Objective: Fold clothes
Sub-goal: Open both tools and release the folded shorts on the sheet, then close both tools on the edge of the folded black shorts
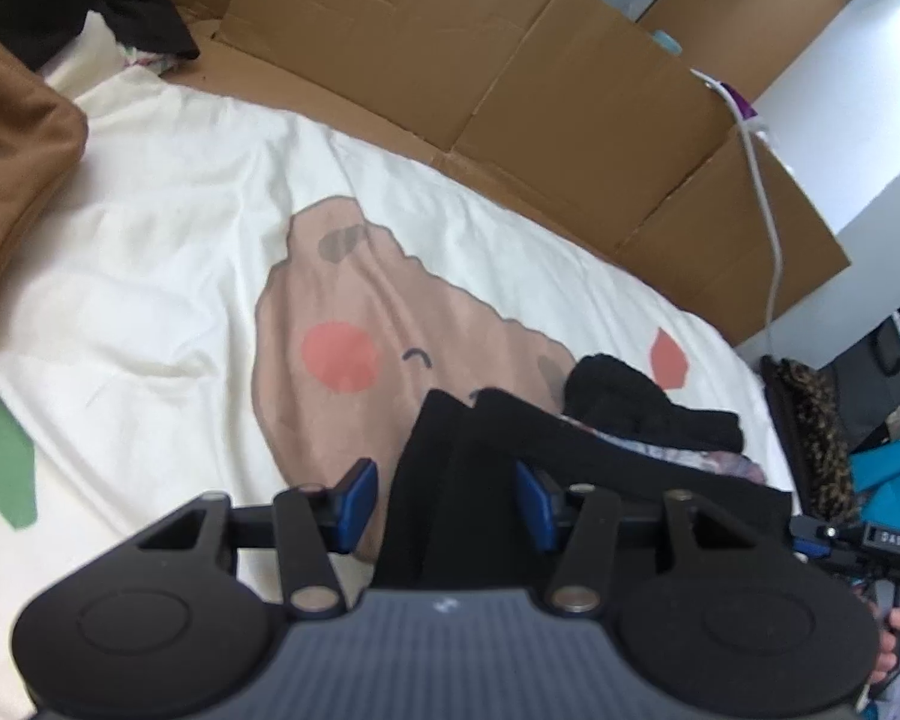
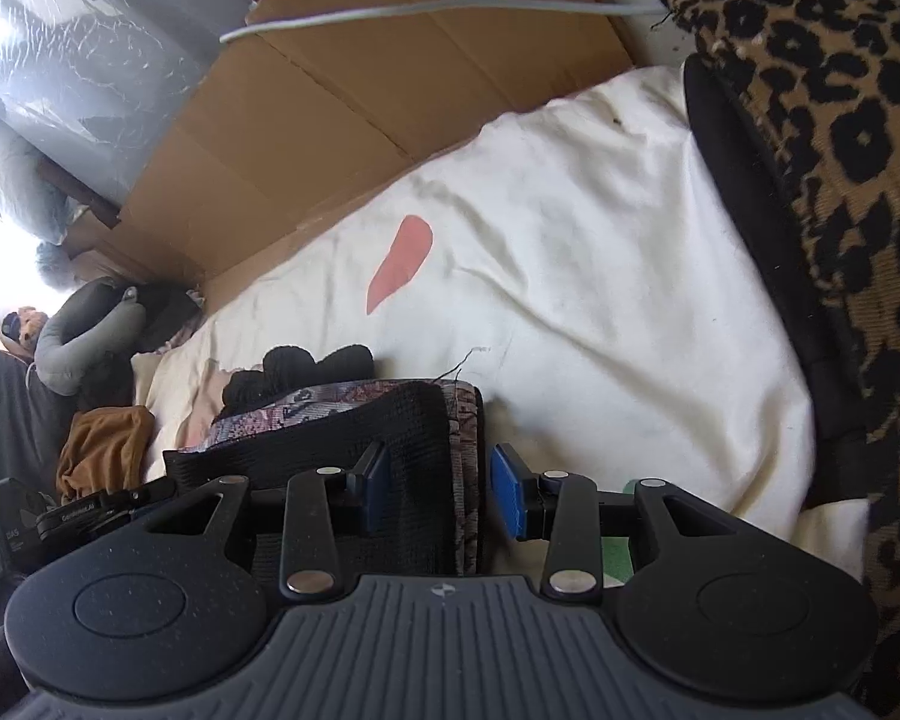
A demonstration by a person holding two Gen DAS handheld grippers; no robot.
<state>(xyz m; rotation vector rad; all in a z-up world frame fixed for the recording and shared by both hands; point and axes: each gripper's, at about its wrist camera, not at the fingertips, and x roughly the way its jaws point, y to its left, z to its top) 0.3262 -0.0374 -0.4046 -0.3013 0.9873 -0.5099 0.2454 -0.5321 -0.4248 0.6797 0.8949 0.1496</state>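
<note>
Left hand-held gripper parted astride black garment, right's grip unclear, patterned lining

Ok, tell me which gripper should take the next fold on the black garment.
Probably the left gripper: black garment fills its open jaws. The right gripper only straddles the garment's corner.

The black garment runs under the left claw, perhaps unpinched.
</note>
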